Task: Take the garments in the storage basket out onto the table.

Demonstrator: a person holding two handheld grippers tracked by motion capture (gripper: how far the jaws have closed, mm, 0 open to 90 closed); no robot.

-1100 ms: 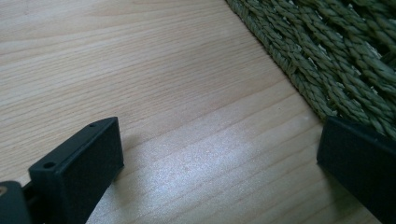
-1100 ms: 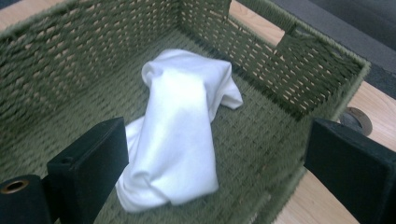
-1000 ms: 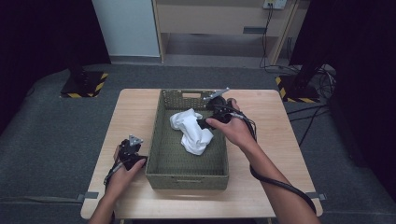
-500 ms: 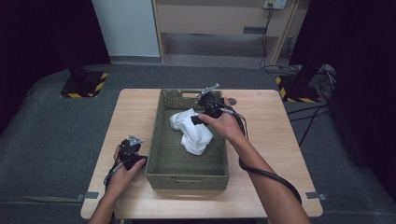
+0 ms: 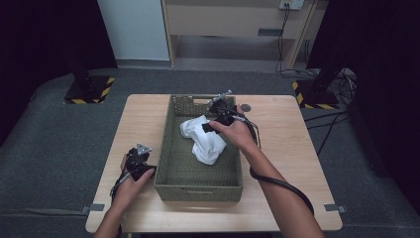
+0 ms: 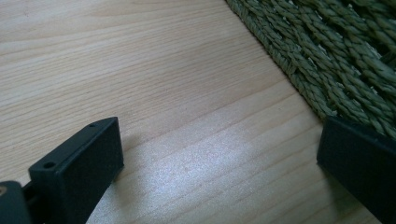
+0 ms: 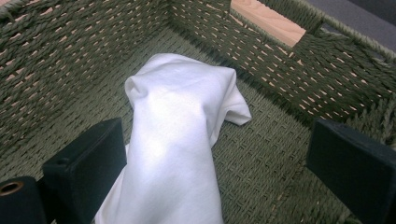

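Note:
A green woven basket (image 5: 198, 191) stands on the middle of a wooden table (image 5: 292, 148), and a crumpled white cloth (image 5: 205, 141) lies in its far half. My right gripper (image 5: 213, 119) hovers over the cloth inside the basket, open. In the right gripper view the cloth (image 7: 177, 140) rises in a hump between the wide-apart jaws of the right gripper (image 7: 215, 168), with the basket's far wall and handle slot (image 7: 268, 21) behind. My left gripper (image 5: 138, 156) rests on the table beside the basket's left wall. The left gripper (image 6: 219, 158) is open over bare wood, its right jaw against the weave (image 6: 336, 60).
A small dark round mark (image 5: 245, 107) lies on the table right of the basket's far corner. Grey carpet surrounds the table. Black stands with yellow-striped bases (image 5: 89, 91) sit on the floor at far left and far right, with cables (image 5: 341, 119) on the right.
My right gripper has moved left from the basket's right side to over the white cloth. The left gripper and the basket have stayed still.

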